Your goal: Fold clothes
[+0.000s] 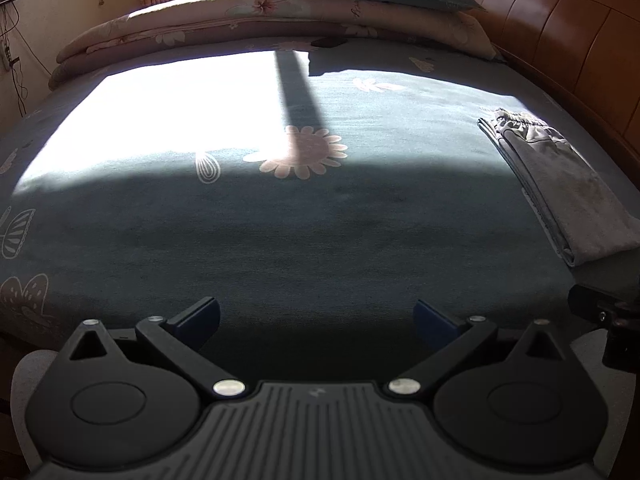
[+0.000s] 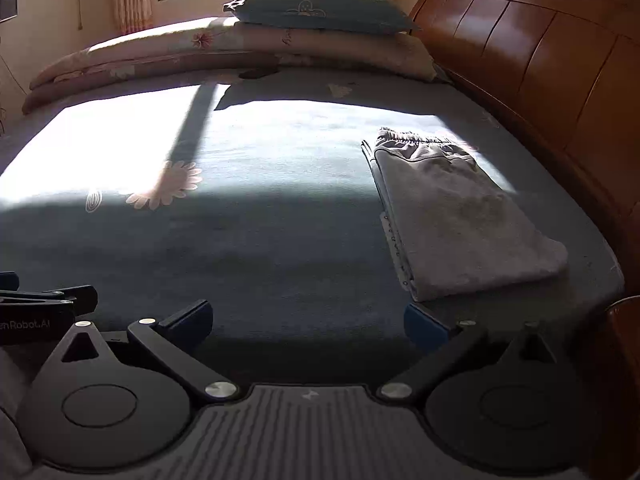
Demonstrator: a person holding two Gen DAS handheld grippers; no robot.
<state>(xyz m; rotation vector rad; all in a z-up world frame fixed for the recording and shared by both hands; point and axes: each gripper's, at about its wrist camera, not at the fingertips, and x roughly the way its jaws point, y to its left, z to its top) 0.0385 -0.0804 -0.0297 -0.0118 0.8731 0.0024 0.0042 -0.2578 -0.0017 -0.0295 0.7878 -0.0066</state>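
A folded grey garment [image 2: 460, 208] with an elastic waistband lies flat on the right side of the bed, near the wooden headboard; in the left wrist view the same garment [image 1: 560, 184] is at the far right. My right gripper [image 2: 308, 322] hovers open over the bed's near edge, its right finger just short of the garment's near corner, nothing between its fingers. My left gripper [image 1: 318, 320] is open and empty over bare sheet, well left of the garment. Part of the left gripper's body [image 2: 44, 306] shows at the left edge of the right wrist view.
The bed has a dark blue-grey sheet [image 1: 280, 220] with flower prints and a bright sun patch. A folded pink quilt [image 2: 192, 52] with a green pillow [image 2: 320, 8] on it lies along the far side. A wooden headboard [image 2: 540, 60] runs along the right.
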